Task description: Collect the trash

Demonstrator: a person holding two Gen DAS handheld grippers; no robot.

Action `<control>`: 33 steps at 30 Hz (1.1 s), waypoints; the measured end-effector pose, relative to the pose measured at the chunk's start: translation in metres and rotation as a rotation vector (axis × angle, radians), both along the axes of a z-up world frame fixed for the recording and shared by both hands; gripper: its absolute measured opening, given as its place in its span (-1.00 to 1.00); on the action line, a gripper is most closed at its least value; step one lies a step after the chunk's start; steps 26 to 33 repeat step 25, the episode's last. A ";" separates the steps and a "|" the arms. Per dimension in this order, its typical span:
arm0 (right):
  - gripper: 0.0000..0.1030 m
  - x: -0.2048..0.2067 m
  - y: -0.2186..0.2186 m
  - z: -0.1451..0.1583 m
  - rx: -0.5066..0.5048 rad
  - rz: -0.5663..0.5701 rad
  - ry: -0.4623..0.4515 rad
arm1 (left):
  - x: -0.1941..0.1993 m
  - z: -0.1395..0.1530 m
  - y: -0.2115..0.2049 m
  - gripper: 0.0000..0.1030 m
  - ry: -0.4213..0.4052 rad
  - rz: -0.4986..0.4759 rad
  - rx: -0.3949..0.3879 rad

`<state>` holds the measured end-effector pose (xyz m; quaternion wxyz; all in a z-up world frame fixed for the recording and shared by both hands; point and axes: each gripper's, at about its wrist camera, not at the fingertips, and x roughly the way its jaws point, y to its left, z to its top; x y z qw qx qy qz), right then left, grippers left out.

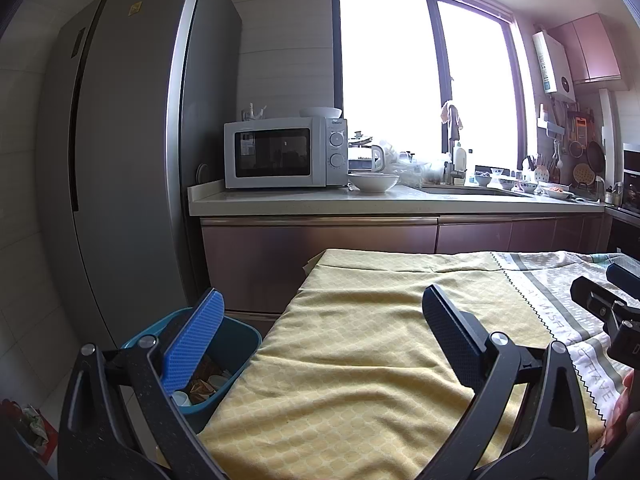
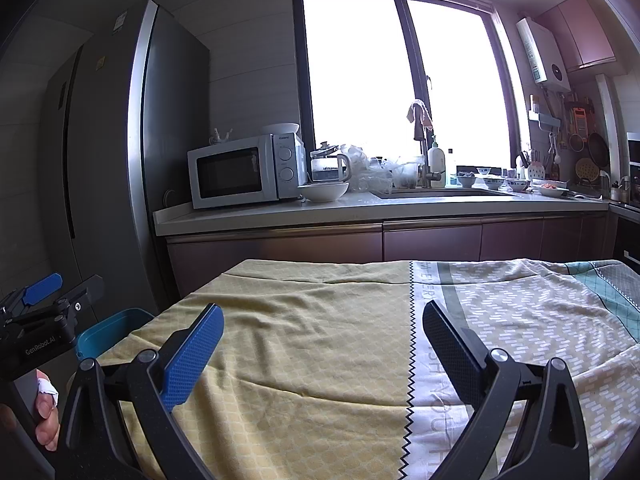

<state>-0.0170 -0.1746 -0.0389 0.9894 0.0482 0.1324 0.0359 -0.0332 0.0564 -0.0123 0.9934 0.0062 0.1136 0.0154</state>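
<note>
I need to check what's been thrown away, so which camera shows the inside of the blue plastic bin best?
The left wrist view: the blue plastic bin sits beside the table, open, with paper cups and wrappers visible inside. The right wrist view shows only part of its rim, no contents.

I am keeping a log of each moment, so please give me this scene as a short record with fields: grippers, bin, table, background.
left gripper: jaws open, holding nothing, above the table's left edge
right gripper: jaws open, holding nothing, over the cloth
bin: blue, on the floor left of the table, with cups and wrappers inside
table cloth: yellow and patterned, no trash visible on it
background: microwave and white bowl on the counter
</note>
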 end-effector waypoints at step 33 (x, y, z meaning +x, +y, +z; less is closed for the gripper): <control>0.87 0.019 -0.040 -0.014 0.004 -0.077 0.114 | 0.086 -0.024 -0.013 0.89 0.309 -0.083 -0.026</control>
